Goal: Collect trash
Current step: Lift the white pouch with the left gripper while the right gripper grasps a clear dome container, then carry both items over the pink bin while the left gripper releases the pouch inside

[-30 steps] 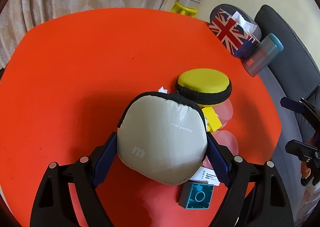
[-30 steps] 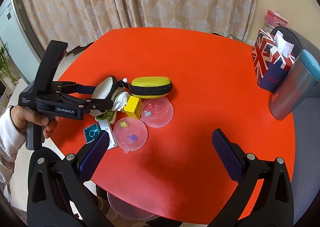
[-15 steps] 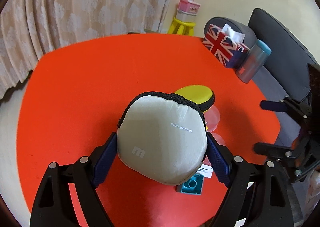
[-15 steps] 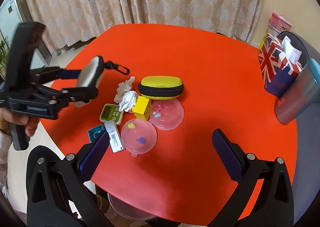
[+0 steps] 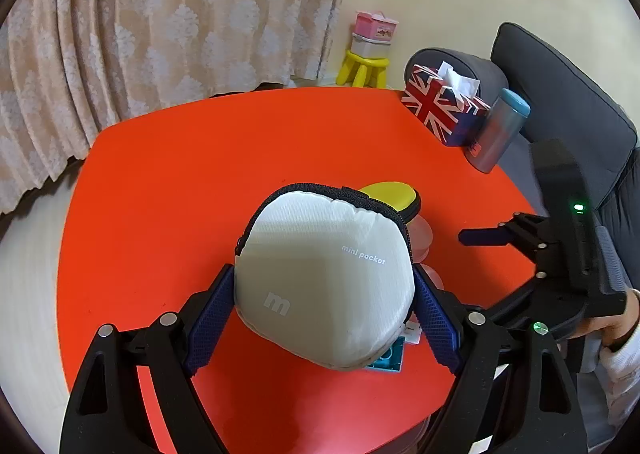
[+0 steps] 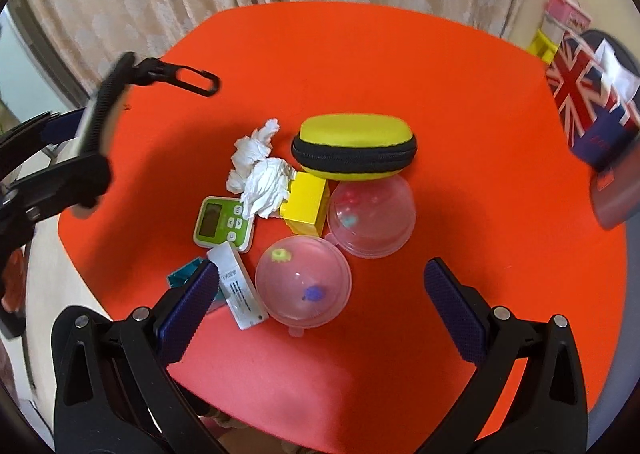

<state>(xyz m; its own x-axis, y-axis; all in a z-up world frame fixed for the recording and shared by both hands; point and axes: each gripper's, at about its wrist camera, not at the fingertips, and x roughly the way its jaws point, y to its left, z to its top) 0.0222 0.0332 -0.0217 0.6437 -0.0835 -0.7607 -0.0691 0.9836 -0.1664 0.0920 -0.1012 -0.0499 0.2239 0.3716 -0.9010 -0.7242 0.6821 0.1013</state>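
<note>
Moved: the grey pouch (image 5: 324, 286) has been lifted off the cluster and now hangs above the desk (image 5: 168, 189); the right gripper (image 6: 320, 290) came in lower over the items.
Trash: the crumpled tissue (image 6: 262, 181) lies on the desk, touching the yellow block (image 6: 306, 203) and the green timer (image 6: 224, 221).
Left gripper (image 5: 324, 294): jaws wide, pressed on both sides of the pouch.
Right gripper: jaws wide apart, nothing between them.
Risk, grasp: the wide jaws may catch the block, the timer or the clear domes (image 6: 304, 282) together with the tissue.
Risk, pouch: it is soft, and it could slip out.
</note>
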